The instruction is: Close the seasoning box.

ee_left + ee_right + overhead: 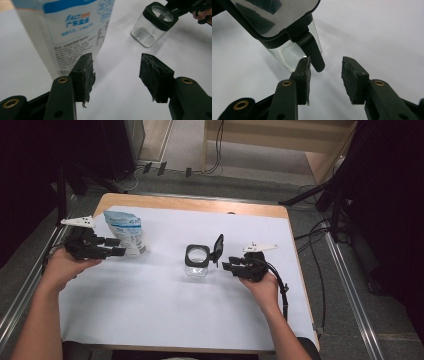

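A clear glass jar (197,261) with a black rim stands mid-table, its hinged black lid (218,248) flipped up on the right side. My right gripper (227,266) is open just right of the jar; in its own view the lid's black latch tab (313,53) hangs between and just beyond its jaws, with the jar (292,53) behind. A white and blue bag (126,233) stands at the left. My left gripper (120,247) is open beside the bag's lower right; the bag (72,30) rises past its left jaw and the jar (152,25) lies farther off.
A white sheet (165,305) covers the wooden table (200,204). Cables (320,265) and dark stands (340,205) lie on the floor to the right, and more stands at the left. The person's forearms come in from the bottom.
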The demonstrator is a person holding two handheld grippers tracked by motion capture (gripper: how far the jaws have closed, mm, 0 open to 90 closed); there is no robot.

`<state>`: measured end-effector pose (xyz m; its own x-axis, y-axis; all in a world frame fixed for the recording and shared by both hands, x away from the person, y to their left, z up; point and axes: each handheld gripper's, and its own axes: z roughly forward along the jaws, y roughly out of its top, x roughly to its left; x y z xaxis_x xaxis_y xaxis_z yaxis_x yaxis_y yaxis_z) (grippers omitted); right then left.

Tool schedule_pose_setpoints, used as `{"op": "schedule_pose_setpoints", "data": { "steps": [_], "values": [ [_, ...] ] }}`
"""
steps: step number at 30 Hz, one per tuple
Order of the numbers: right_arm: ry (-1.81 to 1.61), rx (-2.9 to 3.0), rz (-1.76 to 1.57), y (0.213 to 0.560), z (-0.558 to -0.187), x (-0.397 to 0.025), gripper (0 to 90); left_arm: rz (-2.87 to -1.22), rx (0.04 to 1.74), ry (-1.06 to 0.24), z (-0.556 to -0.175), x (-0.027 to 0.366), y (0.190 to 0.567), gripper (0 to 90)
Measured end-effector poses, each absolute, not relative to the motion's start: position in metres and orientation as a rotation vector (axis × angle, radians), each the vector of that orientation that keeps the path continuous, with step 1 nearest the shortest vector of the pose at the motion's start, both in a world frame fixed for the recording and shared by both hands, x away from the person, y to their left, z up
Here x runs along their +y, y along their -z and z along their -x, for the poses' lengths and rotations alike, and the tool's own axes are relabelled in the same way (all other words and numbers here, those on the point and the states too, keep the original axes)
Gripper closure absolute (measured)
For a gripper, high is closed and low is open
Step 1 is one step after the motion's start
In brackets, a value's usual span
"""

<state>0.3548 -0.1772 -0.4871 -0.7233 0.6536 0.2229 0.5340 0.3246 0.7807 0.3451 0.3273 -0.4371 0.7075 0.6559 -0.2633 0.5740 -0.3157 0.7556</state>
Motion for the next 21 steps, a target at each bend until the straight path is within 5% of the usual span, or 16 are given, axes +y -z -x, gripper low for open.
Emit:
{"op": "schedule_pose_setpoints", "data": {
  "steps": [21],
  "values": [
    [-1.344, 2.451, -1.116, 0.487, -0.352, -0.177, 60.6, -1.993, 0.933, -0.153, -0.381, 0.365, 0.418, 45.7]
  ]
}}
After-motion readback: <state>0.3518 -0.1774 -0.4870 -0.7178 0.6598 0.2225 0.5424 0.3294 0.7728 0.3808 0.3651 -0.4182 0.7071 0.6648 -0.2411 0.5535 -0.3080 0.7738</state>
